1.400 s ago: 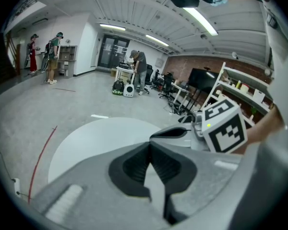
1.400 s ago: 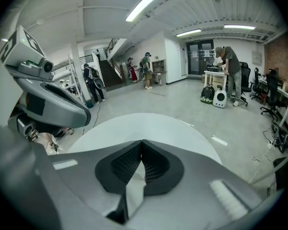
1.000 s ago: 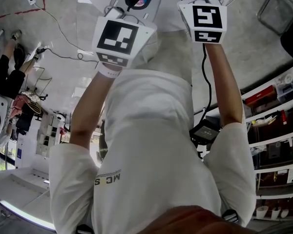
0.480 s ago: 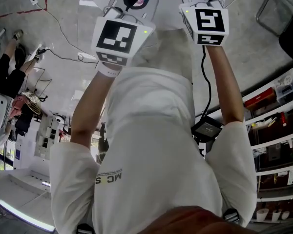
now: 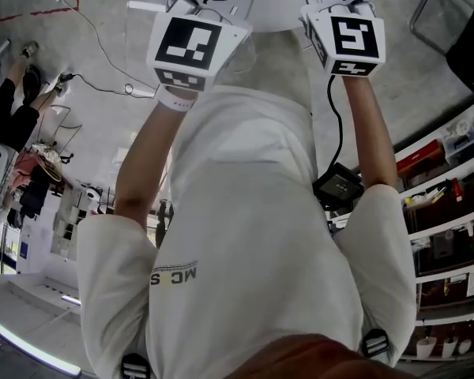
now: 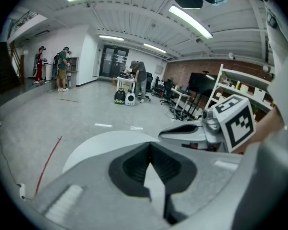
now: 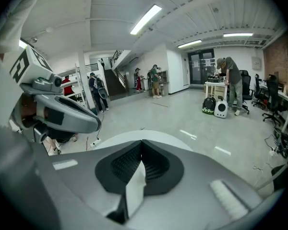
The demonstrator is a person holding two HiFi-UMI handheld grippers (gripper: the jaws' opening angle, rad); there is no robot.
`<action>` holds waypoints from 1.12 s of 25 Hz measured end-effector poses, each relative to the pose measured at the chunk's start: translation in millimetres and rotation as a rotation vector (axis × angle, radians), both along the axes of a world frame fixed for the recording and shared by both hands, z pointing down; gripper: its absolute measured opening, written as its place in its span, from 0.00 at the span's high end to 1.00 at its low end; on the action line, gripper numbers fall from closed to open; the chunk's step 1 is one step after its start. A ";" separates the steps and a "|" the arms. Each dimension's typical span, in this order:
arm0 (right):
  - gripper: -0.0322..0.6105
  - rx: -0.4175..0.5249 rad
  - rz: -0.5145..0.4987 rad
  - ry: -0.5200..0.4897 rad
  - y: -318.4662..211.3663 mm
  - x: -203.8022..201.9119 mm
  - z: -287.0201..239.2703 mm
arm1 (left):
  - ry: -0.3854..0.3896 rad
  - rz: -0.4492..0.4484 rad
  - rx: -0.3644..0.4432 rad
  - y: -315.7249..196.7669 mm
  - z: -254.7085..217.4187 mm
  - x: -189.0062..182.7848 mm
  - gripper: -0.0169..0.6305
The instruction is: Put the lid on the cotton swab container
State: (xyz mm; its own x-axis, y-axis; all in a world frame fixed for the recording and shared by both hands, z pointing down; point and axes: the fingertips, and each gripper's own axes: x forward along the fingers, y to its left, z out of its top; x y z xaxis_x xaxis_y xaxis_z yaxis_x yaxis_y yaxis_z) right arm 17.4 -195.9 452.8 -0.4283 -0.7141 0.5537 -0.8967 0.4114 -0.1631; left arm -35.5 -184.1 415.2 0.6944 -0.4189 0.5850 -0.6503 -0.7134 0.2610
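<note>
No cotton swab container and no lid appear in any view. In the left gripper view my left gripper [image 6: 150, 146] is shut with nothing in it, its black pads meeting at the tip over a round white table [image 6: 93, 147]. My right gripper [image 7: 142, 145] is likewise shut and holds nothing above the same table [image 7: 165, 139]. Each gripper sees the other beside it: the right gripper's body [image 6: 194, 134] and the left gripper's body [image 7: 62, 113]. In the head view only the marker cubes show, left [image 5: 191, 47] and right [image 5: 350, 41], held out in front of the person's white shirt.
Shelves with boxes [image 5: 446, 204] stand at the right. Cables [image 5: 103, 61] trail over the grey floor. Far off, people stand by a desk [image 6: 137, 78] and near a stairway [image 7: 98, 92]. Office chairs [image 7: 271, 92] sit at the far right.
In the head view both marker cubes have shifted a little toward the top edge, the right one also to the right. Both grippers stay shut.
</note>
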 end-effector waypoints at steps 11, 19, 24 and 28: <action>0.96 0.093 -0.032 0.008 25.9 -10.8 -82.1 | 0.025 -0.020 0.050 28.1 -61.9 -25.5 0.98; 0.96 0.135 -0.071 0.007 72.1 -14.6 -144.4 | 0.061 -0.036 0.104 65.9 -122.8 -35.0 0.98; 0.96 0.162 -0.092 -0.014 91.7 -17.7 -177.7 | 0.086 -0.069 0.151 80.6 -151.0 -40.8 0.98; 0.96 0.166 -0.136 -0.016 110.2 -35.3 -195.6 | 0.104 -0.105 0.180 87.4 -170.6 -55.4 0.97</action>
State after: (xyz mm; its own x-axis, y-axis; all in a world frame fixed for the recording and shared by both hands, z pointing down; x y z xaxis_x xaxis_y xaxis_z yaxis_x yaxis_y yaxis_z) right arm -18.0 -85.7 257.2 -0.5348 -0.7300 0.4255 -0.8289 0.5510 -0.0964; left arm -90.9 -96.7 244.6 0.6941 -0.5835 0.4216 -0.6998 -0.6842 0.2053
